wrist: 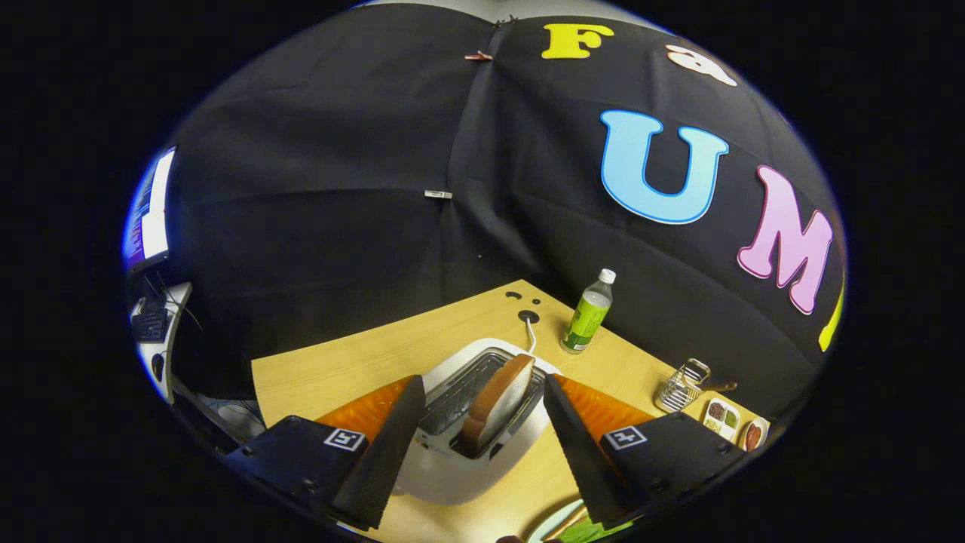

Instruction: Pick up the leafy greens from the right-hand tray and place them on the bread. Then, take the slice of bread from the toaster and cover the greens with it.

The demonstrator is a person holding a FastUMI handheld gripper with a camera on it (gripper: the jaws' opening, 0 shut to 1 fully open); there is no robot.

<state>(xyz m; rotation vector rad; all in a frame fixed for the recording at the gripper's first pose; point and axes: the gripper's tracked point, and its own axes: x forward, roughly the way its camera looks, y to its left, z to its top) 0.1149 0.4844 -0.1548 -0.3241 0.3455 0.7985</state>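
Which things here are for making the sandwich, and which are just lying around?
For the job:
- bread slice standing in the toaster
- leafy greens, near the tool's tips
- tool, open, fingers either side of the slice, not touching

Just lying about:
- green bottle
- wire basket
- small snack tray
- wooden table

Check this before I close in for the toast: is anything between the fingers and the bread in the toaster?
Nothing visible. The hand-held gripper is open, fingers either side of the toaster, and the bread slice stands upright in its slot between them, with only open space in between.
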